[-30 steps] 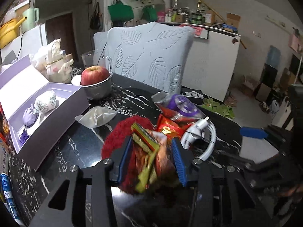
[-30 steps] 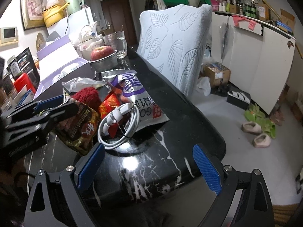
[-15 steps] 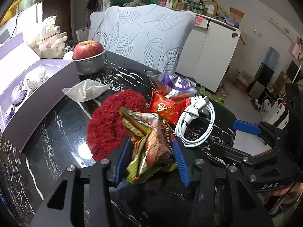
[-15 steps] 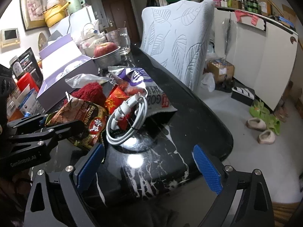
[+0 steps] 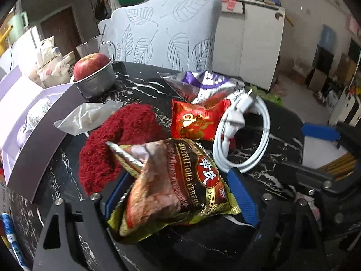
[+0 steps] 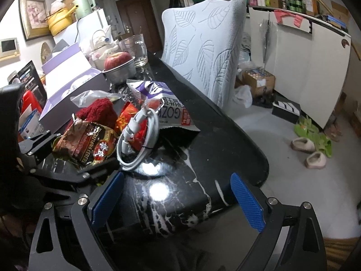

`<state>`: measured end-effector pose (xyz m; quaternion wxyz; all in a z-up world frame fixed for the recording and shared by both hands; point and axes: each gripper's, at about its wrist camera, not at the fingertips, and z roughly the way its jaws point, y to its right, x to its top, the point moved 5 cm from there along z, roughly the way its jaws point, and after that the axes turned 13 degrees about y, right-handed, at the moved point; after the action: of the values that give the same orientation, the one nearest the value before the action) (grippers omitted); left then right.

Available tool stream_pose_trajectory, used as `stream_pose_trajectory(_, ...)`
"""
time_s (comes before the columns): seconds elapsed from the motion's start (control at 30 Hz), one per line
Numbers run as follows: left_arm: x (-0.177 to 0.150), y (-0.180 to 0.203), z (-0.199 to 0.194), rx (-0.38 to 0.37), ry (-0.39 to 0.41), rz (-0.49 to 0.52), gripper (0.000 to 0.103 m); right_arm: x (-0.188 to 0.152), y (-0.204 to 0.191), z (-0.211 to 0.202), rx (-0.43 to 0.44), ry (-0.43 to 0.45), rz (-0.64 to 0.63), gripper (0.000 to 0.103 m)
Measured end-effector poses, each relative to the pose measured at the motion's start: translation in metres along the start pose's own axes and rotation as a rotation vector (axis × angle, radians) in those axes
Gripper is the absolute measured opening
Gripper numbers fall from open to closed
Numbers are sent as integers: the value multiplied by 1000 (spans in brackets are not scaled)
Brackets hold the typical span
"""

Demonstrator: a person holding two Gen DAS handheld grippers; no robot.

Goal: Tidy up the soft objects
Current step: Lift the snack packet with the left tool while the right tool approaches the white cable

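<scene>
A brown and gold snack bag (image 5: 173, 185) lies flat between the spread blue fingers of my left gripper (image 5: 178, 194), which looks open around it; the bag also shows in the right wrist view (image 6: 88, 142). Beyond it lie a fuzzy red cloth (image 5: 121, 140), a red packet (image 5: 196, 122), a purple and white bag (image 5: 207, 83) and a coiled white cable (image 5: 246, 135). My right gripper (image 6: 178, 203) is open and empty over the near table edge, in front of the cable (image 6: 137, 140).
A clear plastic bag (image 5: 88, 117), a metal bowl with an apple (image 5: 94, 76), a glass mug (image 6: 135, 49) and an open lilac box (image 5: 27, 122) stand on the black marble table (image 6: 203, 149). A leaf-patterned chair (image 6: 203, 49) backs the table.
My left gripper's fingers have spread and the snack bag, held upright and pinched before, now lies flat between them. The right gripper has pulled back a little.
</scene>
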<state>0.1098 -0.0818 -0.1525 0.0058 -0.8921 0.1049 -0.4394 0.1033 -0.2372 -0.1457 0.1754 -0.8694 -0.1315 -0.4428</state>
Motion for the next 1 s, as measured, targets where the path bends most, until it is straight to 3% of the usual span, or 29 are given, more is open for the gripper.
stream_pose_trajectory(0.13,0,-3,-1,-17,-3,-17,85,0,1,0,1,-1,7,96)
stream_pose_trajectory(0.2,-1,-6,-2,-12,1,-14,74,0,1,0,6,-2,14,96)
stream_pose_trajectory(0.3,-2,-9,-10,-30,0,-17,67,0,0,-1,21,4,25,96)
stream_pose_trajectory(0.53,-14,-14,-45,-89,20,-65,66,15,-19,6,59,52,-16,96)
stream_pose_trajectory(0.73,-24,-31,-68,-56,25,-145,66,17,-38,25,75,45,-46,95)
stream_pose_trajectory(0.87,-29,-45,-80,-14,37,-185,66,16,-40,39,80,14,8,74)
stream_pose_trajectory(0.93,-31,-51,-82,-1,39,-199,66,16,-39,40,92,16,43,69)
stream_pose_trajectory(1.0,-32,-58,-83,10,41,-208,66,16,-40,41,98,6,41,54)
